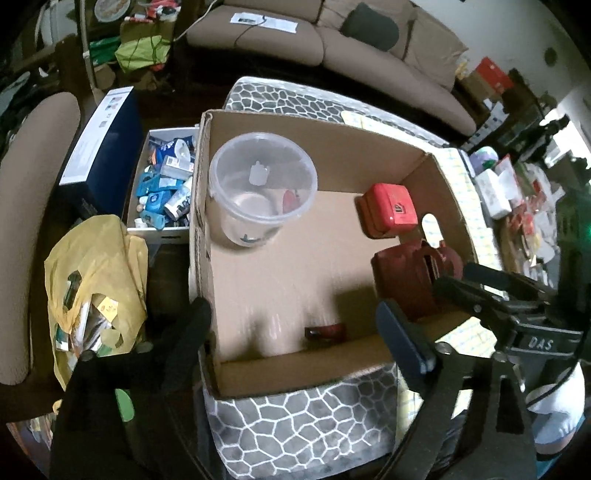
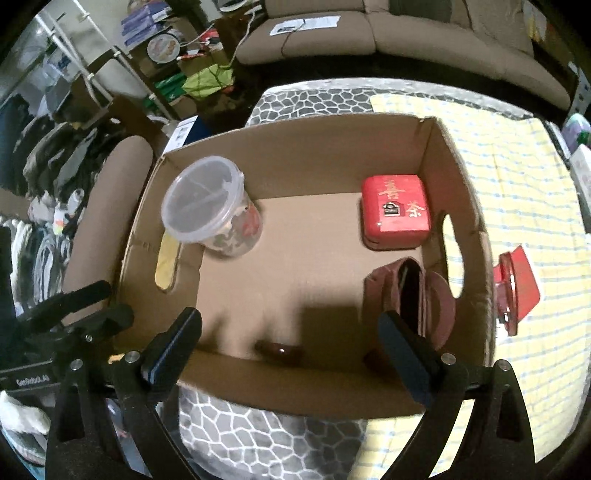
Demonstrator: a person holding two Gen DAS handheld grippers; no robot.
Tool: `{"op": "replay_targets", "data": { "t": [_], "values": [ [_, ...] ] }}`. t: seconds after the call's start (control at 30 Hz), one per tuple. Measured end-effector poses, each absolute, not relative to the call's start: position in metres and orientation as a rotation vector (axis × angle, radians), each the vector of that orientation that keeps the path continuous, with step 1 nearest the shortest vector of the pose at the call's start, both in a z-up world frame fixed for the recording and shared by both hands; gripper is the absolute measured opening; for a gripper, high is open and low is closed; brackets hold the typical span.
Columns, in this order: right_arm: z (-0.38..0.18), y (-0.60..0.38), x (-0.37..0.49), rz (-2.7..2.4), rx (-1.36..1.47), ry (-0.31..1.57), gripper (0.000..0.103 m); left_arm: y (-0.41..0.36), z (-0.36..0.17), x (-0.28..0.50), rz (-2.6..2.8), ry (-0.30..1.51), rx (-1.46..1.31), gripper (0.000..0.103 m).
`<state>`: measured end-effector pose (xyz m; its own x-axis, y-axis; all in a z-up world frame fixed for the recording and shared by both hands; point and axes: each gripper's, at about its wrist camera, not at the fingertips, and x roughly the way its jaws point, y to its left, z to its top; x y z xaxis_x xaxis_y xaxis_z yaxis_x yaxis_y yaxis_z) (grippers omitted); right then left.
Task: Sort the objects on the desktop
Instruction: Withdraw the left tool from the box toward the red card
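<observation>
Right wrist view: both tongs (image 2: 290, 332) gape empty over the cardboard box (image 2: 295, 136) holding a red tin (image 2: 395, 208).

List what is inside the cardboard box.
Inside the cardboard box: a lidded clear tub, a red tin, a brown pouch and a small dark item. The tub's contents are unclear.

Setting: lived-in home living room. Evidence: brown sofa (image 2: 369, 33) along far side; patterned grey ottoman (image 1: 295, 424) carrying a cardboard box (image 2: 295, 155); clothes rack (image 2: 40, 166) at left; bags, cartons on floor.
</observation>
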<state>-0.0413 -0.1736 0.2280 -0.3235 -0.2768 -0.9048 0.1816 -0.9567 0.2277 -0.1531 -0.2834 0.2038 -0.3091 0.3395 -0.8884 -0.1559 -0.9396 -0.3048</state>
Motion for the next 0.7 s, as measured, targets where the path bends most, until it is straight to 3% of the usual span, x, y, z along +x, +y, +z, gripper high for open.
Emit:
{"op": "replay_targets", "data": {
  "t": [0.27, 0.7],
  "values": [
    [0.241, -0.168, -0.008, -2.403, 1.554, -0.021, 0.098, -0.269, 0.209, -0.125, 2.354, -0.165, -1.583, 0.103],
    [0.244, -0.131, 0.046, -2.534, 1.452, 0.079, 0.098, -0.231, 0.214, -0.073, 2.447, -0.083, -1.442, 0.103]
  ]
}}
